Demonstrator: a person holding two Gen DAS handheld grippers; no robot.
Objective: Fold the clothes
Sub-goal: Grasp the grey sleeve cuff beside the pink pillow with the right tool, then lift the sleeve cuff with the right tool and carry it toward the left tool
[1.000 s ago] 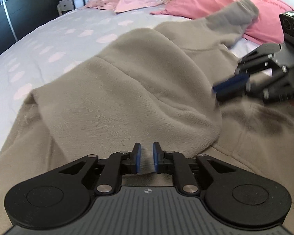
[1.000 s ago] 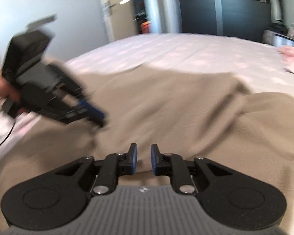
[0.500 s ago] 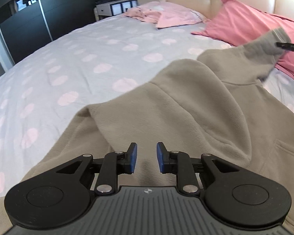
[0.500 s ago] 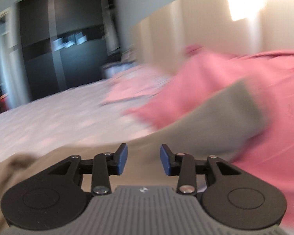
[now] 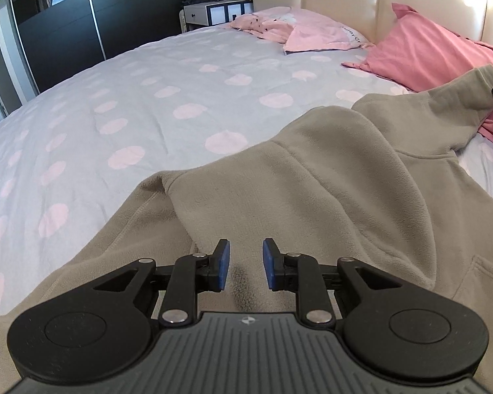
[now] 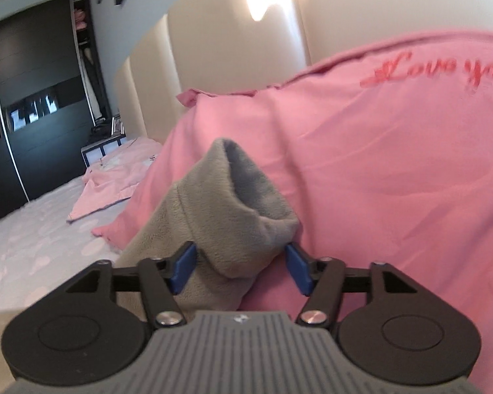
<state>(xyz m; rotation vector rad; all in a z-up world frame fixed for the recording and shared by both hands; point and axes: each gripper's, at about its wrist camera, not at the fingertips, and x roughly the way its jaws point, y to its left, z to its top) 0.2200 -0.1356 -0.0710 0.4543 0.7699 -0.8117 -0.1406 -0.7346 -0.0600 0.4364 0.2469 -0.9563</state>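
Left wrist view: the beige fleece sweatshirt (image 5: 312,180) is seen spread on the spotted bed (image 5: 148,98), one sleeve already laid across its body. The left gripper (image 5: 246,264) hangs just above the cloth, fingers slightly parted and pinching nothing.

Right wrist view: the far sleeve's cuff (image 6: 246,210) is draped against a pink pillow (image 6: 394,164). The right gripper (image 6: 240,267) is set around it, fingers opening, the cuff between them but not pressed, probably so that this sleeve can be folded inward too.
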